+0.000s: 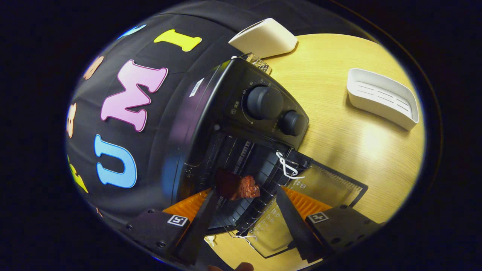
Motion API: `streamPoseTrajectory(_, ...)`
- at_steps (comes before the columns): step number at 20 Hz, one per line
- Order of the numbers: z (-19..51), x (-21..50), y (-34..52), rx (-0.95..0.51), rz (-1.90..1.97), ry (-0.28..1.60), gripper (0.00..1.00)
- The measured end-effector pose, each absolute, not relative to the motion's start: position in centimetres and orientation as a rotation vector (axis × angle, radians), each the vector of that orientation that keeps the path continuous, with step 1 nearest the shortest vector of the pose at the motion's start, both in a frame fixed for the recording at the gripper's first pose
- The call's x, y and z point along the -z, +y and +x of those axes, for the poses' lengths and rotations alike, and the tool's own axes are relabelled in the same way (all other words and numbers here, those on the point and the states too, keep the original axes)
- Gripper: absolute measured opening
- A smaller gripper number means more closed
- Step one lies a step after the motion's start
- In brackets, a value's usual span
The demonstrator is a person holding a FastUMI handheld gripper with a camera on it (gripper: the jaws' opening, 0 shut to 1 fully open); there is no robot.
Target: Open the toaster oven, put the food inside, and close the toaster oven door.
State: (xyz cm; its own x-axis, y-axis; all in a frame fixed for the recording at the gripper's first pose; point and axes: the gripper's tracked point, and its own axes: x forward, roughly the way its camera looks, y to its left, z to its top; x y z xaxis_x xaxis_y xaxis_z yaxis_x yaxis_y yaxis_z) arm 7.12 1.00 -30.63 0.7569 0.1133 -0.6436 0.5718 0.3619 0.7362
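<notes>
The black toaster oven point(226, 113) with two round knobs point(264, 102) stands on the wooden table, its glass door point(320, 184) folded down flat. A reddish-brown piece of food point(241, 187) lies on the wire rack point(244, 158) just inside the oven's mouth. My gripper point(246, 188) is open at the opening, with the fingers spread wide. The food sits between them, close against the left fingertip point(211, 197) and well apart from the right fingertip point(280, 194). A white string point(286, 165) is tied at the door's upper corner.
A white slotted tray point(382, 98) lies on the table point(339, 135) to the right of the oven. A white boxy object point(263, 37) and a bit of wire rack point(260, 62) sit behind the oven. The black booth cloth hangs to the left.
</notes>
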Motion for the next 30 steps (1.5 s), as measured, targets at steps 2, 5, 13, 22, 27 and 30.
streamPoseTrajectory(2, 6.7, 30.0, 0.9, 0.315, 1.171, 0.667, 0.98)
streamPoseTrajectory(5, 5.6, 29.1, 1.0, 0.295, 1.132, 0.639, 0.98)
streamPoseTrajectory(13, 2.0, 24.6, 0.4, 0.249, 0.911, 0.385, 0.98)
streamPoseTrajectory(22, -3.9, 23.8, 3.3, 0.146, 0.444, 0.358, 0.98)
streamPoseTrajectory(27, -6.2, 27.5, 5.5, 0.101, 0.25, 0.467, 0.99)
streamPoseTrajectory(30, -7.3, 31.0, 6.3, 0.094, 0.186, 0.548, 0.99)
